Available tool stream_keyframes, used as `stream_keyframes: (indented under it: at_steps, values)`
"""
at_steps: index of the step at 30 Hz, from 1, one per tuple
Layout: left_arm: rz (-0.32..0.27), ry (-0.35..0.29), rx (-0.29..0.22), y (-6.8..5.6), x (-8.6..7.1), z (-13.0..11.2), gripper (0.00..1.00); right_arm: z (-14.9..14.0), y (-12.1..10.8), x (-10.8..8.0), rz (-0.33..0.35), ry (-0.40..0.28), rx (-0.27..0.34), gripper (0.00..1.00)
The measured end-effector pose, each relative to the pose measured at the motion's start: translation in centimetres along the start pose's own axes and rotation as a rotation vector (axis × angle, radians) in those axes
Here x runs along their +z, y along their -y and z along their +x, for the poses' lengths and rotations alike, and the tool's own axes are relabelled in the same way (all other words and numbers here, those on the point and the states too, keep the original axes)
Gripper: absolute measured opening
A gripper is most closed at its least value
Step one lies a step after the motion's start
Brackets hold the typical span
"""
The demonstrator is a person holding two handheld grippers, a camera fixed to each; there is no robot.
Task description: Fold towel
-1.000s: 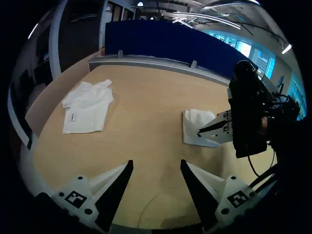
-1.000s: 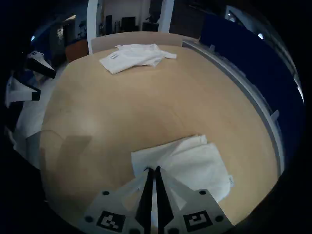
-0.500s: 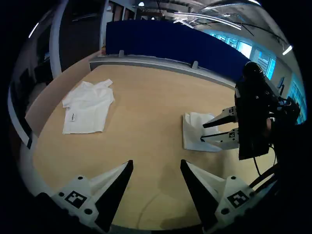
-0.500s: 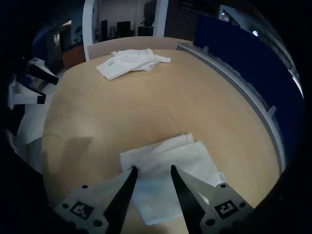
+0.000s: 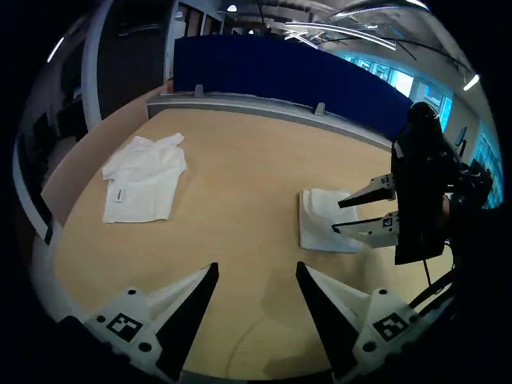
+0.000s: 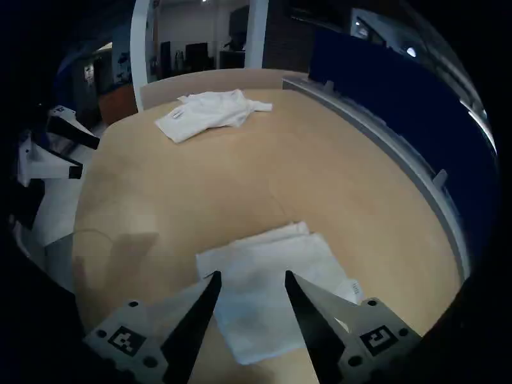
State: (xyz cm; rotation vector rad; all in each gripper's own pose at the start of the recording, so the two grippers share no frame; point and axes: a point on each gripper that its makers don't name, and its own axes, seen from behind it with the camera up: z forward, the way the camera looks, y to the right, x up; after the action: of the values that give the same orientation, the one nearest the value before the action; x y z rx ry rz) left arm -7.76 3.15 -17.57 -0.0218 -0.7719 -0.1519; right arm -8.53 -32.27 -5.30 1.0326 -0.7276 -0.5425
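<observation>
Right gripper view: white towel folded into a flat rectangle with a small tag at one side, lying toward the right edge of the table. Right hand-held gripper is spread, hovering over the towel and pinching nothing. Left gripper view adds the left hand-held gripper, spread above the near table edge, a white shirt by the far left corner, and a blue divider behind.

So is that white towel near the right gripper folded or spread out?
Folded: the towel lies as a compact rectangle on the table, with layered edges showing at its far side. The right gripper hangs open over it.
</observation>
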Motion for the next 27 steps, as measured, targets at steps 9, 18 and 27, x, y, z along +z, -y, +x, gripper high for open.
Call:
stream_keyframes:
  at_steps: [9,18,27]
  values:
    - [0.001,-0.003,0.004,-0.2,-0.1,0.2,0.90,-1.1,0.2,-1.3,-0.010,-0.003,0.020,0.76]
    - [-0.004,-0.004,0.007,-0.5,-0.1,0.4,0.90,-4.0,0.3,-2.5,-0.032,0.022,0.073,0.77]
    - [-0.013,-0.003,0.016,-1.0,0.0,0.4,0.90,-7.4,0.7,-3.7,-0.059,0.060,0.121,0.76]
